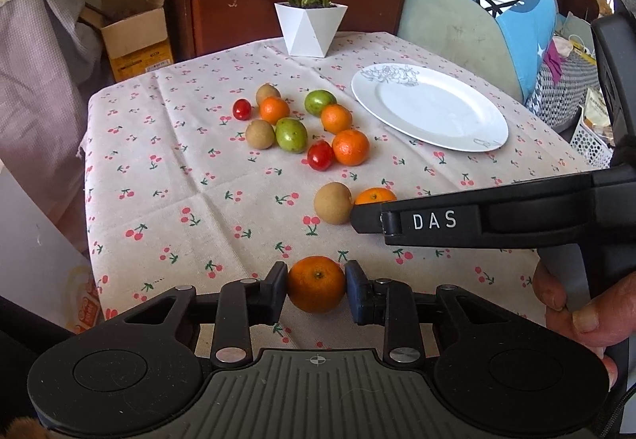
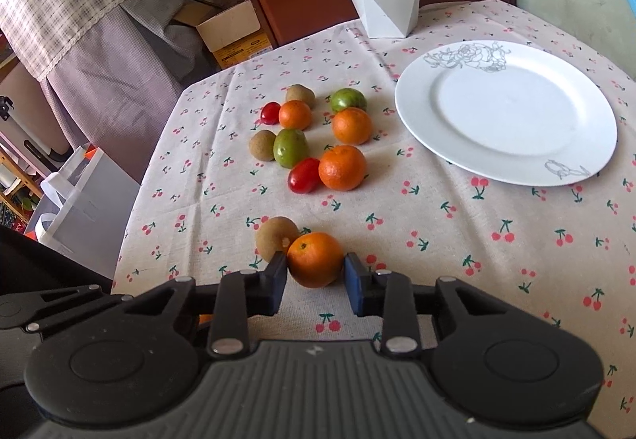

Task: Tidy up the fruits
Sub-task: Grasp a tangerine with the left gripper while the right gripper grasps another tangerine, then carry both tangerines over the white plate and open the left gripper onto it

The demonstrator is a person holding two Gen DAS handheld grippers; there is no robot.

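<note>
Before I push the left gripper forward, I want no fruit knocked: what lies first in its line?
The left gripper already clamps an orange. Straight ahead comes bare tablecloth, then probably the brown fruit beside the right gripper; depth is unclear.

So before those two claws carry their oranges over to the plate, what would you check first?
1. Left gripper has its orange: ok, both pads touch it.
2. Right gripper has its orange: cannot tell; the fingers flank it, but firm contact is unclear.
3. Brown fruit touching the right orange: not ok; it may roll when that orange lifts.
4. Plate has room: ok, nothing lies on it.
5. Path to the plate: ok for the right gripper; for the left, the right gripper's body lies across the way.
6. Remaining fruit cluster: ok, it sits left of the plate, off the direct route.
</note>
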